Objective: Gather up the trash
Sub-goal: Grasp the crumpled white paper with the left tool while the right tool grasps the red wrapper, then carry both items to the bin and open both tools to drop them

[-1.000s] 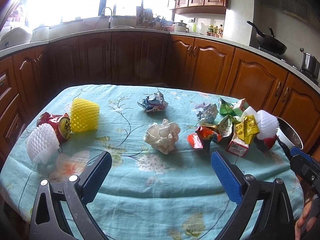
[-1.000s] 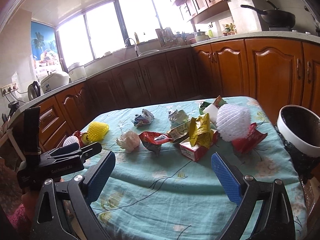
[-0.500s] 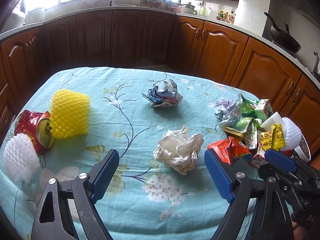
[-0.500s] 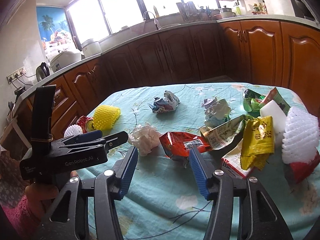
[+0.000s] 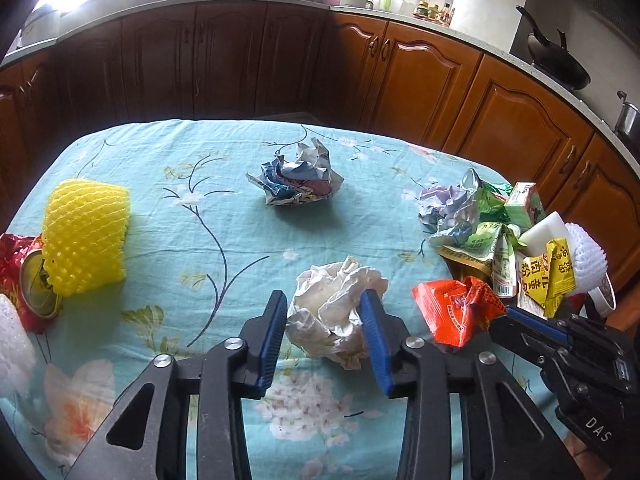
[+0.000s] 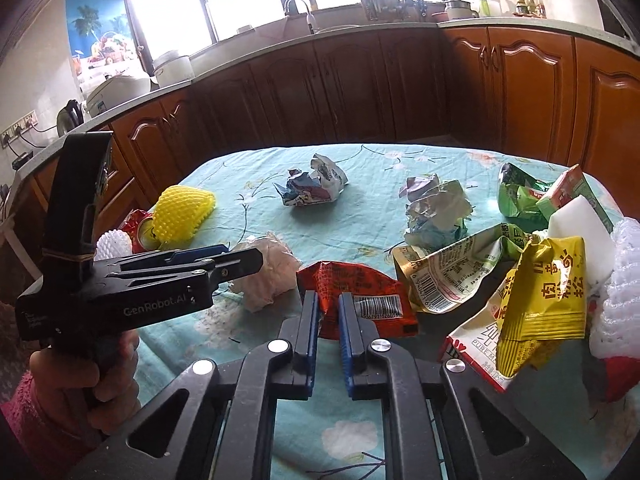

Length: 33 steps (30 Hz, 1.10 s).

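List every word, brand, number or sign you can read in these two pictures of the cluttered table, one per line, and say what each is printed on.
"GenRobot.AI": side of the left gripper, seen from the right wrist.
"DAS": body of the right gripper, at the left wrist view's edge; the rest is cut off.
"肉粉松": yellow packet.
"PURE M": white carton, cut off.
Barcode digits on the red wrapper and print on the green-and-white packet: too small to read.

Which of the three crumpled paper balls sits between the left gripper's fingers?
The plain white paper ball, nearest the camera, between the left gripper pads. The printed ball lies mid-table and the pale lilac ball by the wrapper heap.
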Tool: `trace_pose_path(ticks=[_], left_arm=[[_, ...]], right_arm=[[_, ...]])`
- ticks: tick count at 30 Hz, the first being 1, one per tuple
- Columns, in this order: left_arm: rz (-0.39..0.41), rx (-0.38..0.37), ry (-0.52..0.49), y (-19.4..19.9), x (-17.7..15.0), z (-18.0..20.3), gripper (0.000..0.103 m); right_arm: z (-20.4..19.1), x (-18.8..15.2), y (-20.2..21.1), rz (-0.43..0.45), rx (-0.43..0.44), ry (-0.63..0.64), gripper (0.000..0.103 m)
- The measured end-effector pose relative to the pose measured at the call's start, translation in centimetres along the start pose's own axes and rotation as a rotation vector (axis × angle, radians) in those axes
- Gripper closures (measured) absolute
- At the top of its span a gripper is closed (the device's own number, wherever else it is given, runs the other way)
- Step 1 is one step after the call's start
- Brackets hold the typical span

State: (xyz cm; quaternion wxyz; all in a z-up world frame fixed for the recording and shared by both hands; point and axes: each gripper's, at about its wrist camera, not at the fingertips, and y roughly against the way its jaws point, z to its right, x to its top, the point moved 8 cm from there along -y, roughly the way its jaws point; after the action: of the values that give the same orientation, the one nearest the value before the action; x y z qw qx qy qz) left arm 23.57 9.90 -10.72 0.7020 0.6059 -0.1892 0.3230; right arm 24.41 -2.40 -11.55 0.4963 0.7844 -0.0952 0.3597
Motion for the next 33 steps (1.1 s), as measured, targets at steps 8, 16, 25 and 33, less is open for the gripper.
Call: trace_pose_path(ticks=[8, 16, 25, 33], left_arm=[[-0.001, -0.079, 0.019, 2.2, -1.0, 1.5, 0.096], [0.033, -0.104, -0.042, 5.1, -1.2, 4.5, 0.103], [0.011, -0.088, -0.122, 6.2, -2.7, 6.4, 0.047], [-0.049, 0.022, -0.193, 2.2, -4.3, 8.0, 0.059]], right_arm=[[0.1, -0.1, 4.1, 0.058, 0.029, -0.033, 0.098], [2.2, -0.4, 8.9, 0.124, -0.001, -0.088, 0.098], [4.7, -2.0, 11.9, 0.154, -0.028, -0.145, 0.098], [5.9, -3.1, 12.5, 0.153, -0.036, -0.173, 0.098]])
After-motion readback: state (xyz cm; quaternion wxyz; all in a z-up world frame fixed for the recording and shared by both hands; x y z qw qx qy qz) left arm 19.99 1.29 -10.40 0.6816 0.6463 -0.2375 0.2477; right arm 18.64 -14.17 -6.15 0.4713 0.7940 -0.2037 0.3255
